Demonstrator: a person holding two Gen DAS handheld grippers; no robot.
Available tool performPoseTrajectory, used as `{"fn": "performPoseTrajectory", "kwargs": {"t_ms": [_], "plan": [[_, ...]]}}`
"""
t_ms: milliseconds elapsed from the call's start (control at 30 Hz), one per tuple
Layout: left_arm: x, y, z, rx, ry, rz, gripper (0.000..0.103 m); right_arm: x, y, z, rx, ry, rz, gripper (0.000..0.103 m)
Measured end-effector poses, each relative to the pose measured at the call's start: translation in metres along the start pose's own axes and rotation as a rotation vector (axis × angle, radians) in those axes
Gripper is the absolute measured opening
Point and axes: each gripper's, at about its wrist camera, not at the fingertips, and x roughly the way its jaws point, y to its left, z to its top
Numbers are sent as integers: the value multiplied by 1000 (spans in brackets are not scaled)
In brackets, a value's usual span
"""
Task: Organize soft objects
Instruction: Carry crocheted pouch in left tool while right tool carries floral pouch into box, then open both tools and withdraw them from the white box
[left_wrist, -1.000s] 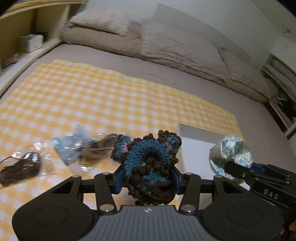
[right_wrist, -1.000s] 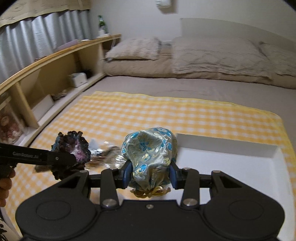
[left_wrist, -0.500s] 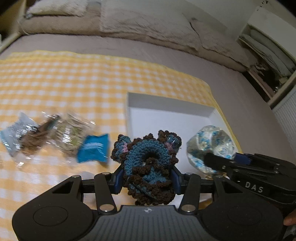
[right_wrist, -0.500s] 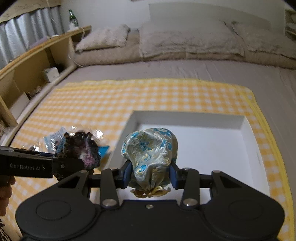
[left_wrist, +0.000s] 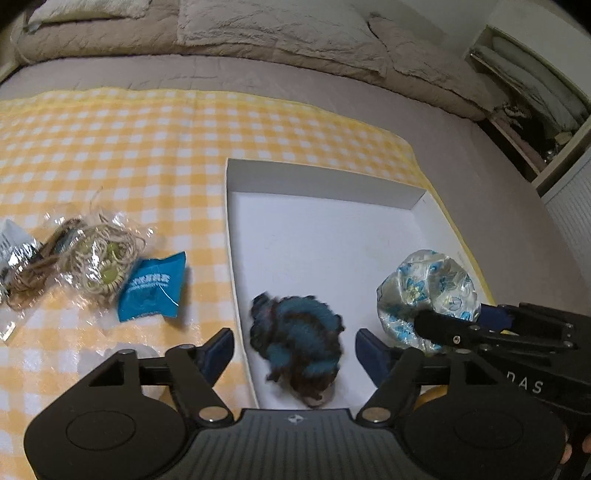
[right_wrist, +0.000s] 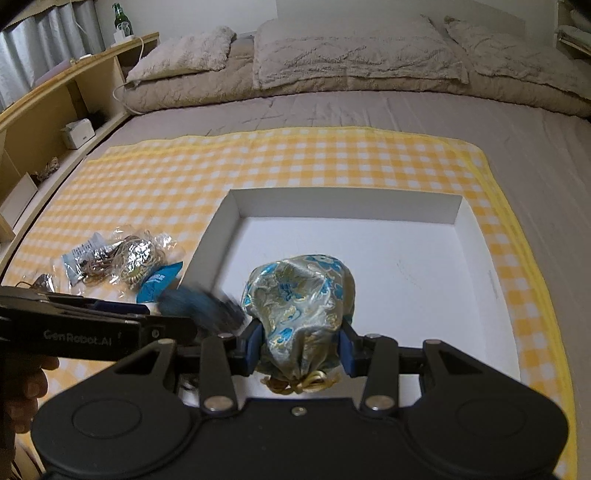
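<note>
While my right gripper (right_wrist: 301, 341) pinches the pouch (right_wrist: 301, 295) over the box (right_wrist: 347, 206) on the checked cloth (right_wrist: 295, 158), my left gripper (left_wrist: 294, 345) gapes.

White lettering "GenRobot.AI" runs along the black side of the left gripper (right_wrist: 177, 328), seen in the right wrist view. In the left wrist view, the black body of the right gripper (left_wrist: 436, 328) carries the white letters "DAS", possibly part of a longer word. The blue packet (left_wrist: 153, 286) just left of the white box (left_wrist: 325, 181) bears white print, too blurred to read.
</note>
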Motion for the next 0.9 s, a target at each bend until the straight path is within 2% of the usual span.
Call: {"fn": "performPoseTrajectory", "kwargs": {"t_ms": [200,267,333,400,500,667,900], "plan": [[-4,-2,-1,56,5,41,84,2,0,-1,-3,13,-5,47],[-3,-2,-2,71,9,59,91,4,0,-2,-5,21,-12,50],[-4,-3,-4,91,6,75,92,6,-1,-4,-8,30,-29,63],[-4,-3,-5,110,10,83,94,6,-2,-5,-16,39,-49,71],[-4,-2,-6,119,13,89,97,6,-5,-7,-15,50,-63,78],[-5,-4,-8,140,10,98,100,4,-8,-11,-9,74,-67,82],[-9,-4,-10,143,-4,100,102,-7,-14,-15,7,62,-71,86]]}}
